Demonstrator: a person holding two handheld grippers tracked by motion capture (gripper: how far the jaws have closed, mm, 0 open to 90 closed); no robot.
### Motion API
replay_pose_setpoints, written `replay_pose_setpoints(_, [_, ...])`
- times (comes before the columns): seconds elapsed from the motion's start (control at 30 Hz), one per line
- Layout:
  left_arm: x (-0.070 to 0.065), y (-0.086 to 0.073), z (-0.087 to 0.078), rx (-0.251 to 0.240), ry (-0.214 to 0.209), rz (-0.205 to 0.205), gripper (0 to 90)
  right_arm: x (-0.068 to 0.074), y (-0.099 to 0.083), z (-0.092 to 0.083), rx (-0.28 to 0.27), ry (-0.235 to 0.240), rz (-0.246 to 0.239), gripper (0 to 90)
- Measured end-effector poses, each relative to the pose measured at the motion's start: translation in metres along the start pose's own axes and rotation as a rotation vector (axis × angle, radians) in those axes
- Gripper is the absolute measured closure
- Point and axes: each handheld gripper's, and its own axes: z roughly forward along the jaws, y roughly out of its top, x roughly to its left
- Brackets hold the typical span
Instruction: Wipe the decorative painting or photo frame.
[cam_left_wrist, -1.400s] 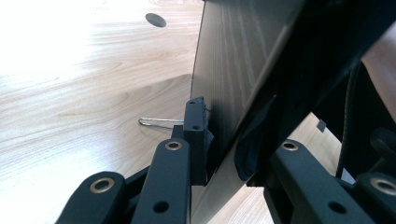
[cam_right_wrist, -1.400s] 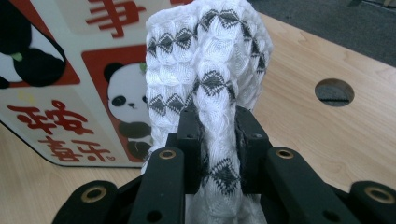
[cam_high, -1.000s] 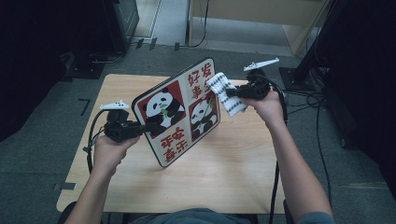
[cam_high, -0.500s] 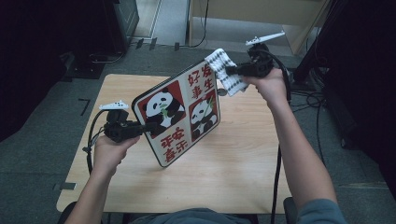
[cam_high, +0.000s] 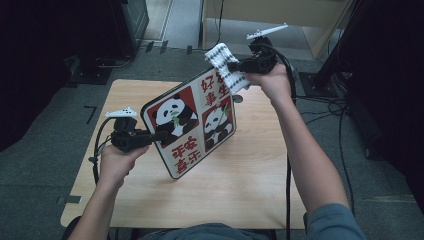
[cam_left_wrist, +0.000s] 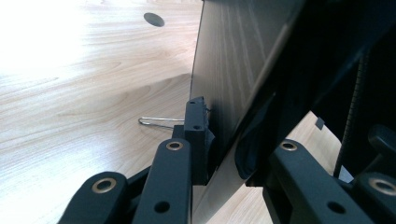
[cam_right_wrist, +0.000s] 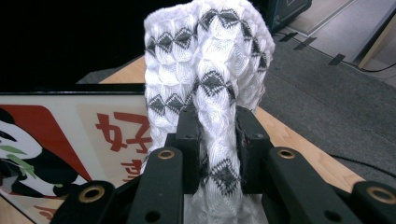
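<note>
A framed panda picture (cam_high: 192, 125) with red Chinese characters stands tilted on the wooden table (cam_high: 250, 170). My left gripper (cam_high: 159, 136) is shut on its left edge; in the left gripper view the jaws pinch the thin frame (cam_left_wrist: 229, 84) from both sides. My right gripper (cam_high: 233, 66) is raised near the picture's top right corner and is shut on a white cloth with grey diamonds (cam_high: 226, 67). In the right gripper view the cloth (cam_right_wrist: 210, 84) bulges up between the jaws, with the picture (cam_right_wrist: 70, 135) at the lower left.
A metal wire stand (cam_left_wrist: 159, 122) of the frame rests on the table. A round hole (cam_left_wrist: 153, 19) is set in the tabletop. Grey carpet and cables (cam_high: 345, 130) lie to the right, and a wooden furniture piece (cam_high: 280, 15) stands beyond the table.
My right gripper has lifted the cloth up and away along the picture's right edge to its top corner. The left gripper and the picture have stayed put.
</note>
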Motion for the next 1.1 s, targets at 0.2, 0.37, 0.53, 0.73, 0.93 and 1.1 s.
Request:
replay_pose_setpoints(0.2, [0.002, 0.000, 0.000, -0.003, -0.009, -0.006, 77.2, -0.001, -0.006, 0.006, 0.005, 0.017, 0.011, 76.0])
replay_pose_setpoints(0.37, [0.002, 0.000, 0.000, -0.004, -0.012, -0.011, 77.1, -0.002, -0.012, 0.007, 0.011, 0.020, 0.006, 76.1])
replay_pose_setpoints(0.53, [0.003, 0.000, 0.000, -0.004, -0.013, -0.004, 77.1, -0.003, -0.018, 0.009, 0.019, 0.026, 0.008, 76.1])
replay_pose_setpoints(0.73, [0.003, 0.000, 0.000, -0.003, -0.017, -0.004, 77.0, -0.003, -0.024, 0.012, 0.030, 0.031, 0.015, 76.1])
replay_pose_setpoints(0.93, [0.004, 0.000, 0.000, -0.004, -0.020, -0.006, 77.0, -0.003, -0.029, 0.016, 0.037, 0.034, 0.017, 76.0])
replay_pose_setpoints(1.1, [0.004, 0.000, -0.001, -0.003, -0.023, 0.002, 77.0, -0.002, -0.033, 0.019, 0.045, 0.040, 0.013, 76.0])
